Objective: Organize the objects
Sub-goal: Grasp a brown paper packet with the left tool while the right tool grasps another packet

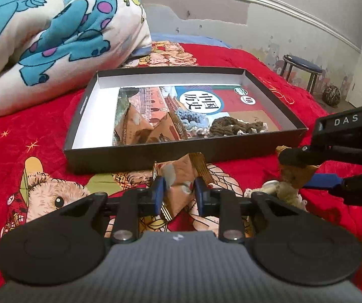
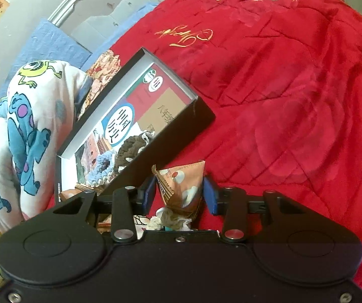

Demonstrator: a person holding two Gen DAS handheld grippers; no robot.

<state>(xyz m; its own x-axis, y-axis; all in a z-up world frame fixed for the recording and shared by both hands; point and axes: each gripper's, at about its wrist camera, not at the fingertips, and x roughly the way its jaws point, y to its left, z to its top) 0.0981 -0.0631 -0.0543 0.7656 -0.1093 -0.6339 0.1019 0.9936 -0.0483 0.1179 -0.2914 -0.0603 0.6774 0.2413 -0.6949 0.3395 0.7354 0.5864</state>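
Note:
A shallow black box (image 1: 140,155) (image 2: 176,139) lies on the red blanket. It holds a history textbook (image 1: 221,101) (image 2: 145,101), two brown snack packets (image 1: 143,126), a blue crocheted ring (image 1: 191,118) (image 2: 102,166) and a brown crocheted piece (image 1: 234,126) (image 2: 133,144). Just in front of the box, my left gripper (image 1: 179,195) is shut on a brown snack packet (image 1: 181,181). To its right, my right gripper (image 1: 294,171) (image 2: 179,197) pinches another brown snack packet (image 1: 298,175) (image 2: 181,184) between its blue pads. A beige crocheted piece (image 1: 283,193) (image 2: 171,218) lies beneath that packet.
A folded cartoon-print quilt (image 1: 42,38) (image 2: 24,126) is piled left of the box. The red blanket (image 1: 42,131) (image 2: 294,101) spreads wide to the right. A round blue stool (image 1: 302,68) stands on the floor beyond the bed, near the wall.

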